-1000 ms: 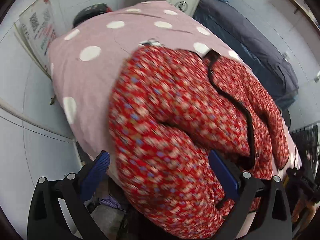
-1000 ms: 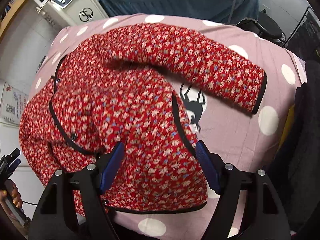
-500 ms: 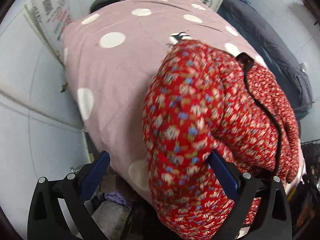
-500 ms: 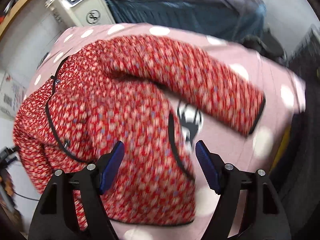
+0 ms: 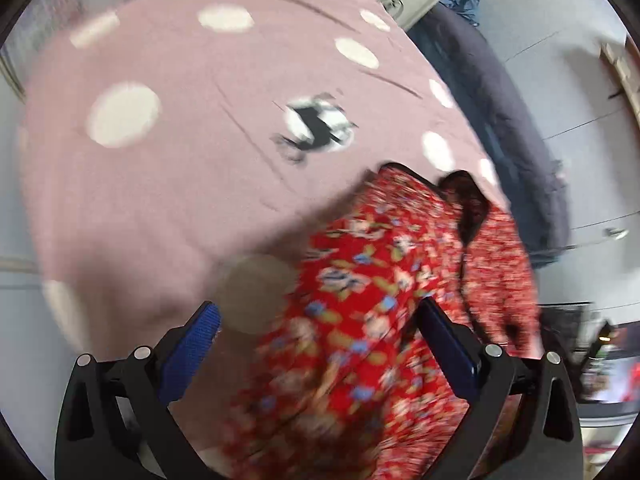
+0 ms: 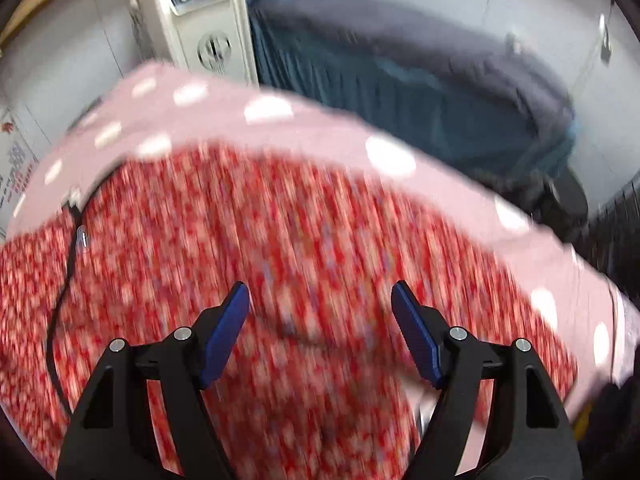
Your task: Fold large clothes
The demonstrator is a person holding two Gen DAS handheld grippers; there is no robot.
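Risk: L gripper (image 5: 316, 344) is wide open w/ red floral jacket (image 6: 280, 264) (on pink dotted cover (image 5: 160, 184)) bunched between its pads, R gripper (image 6: 320, 320) open above it, prob not touching (blurry), so fold may slump.

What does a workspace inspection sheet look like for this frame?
Surface: pink polka-dot cloth covering the work surface, with a black-and-white animal print.
Job's things: red floral padded jacket with black trim lies on the cloth; images blurred.
Clutter: nothing seen on the cloth.
Grippers: left tongs stand wide, jacket fabric between the blue pads, grip unclear. Right tongs open above the jacket, just opening slightly, nothing between them.
Cables: nothing seen.
Surroundings: dark grey-blue covered bed, cream appliance with a control panel, pale walls.
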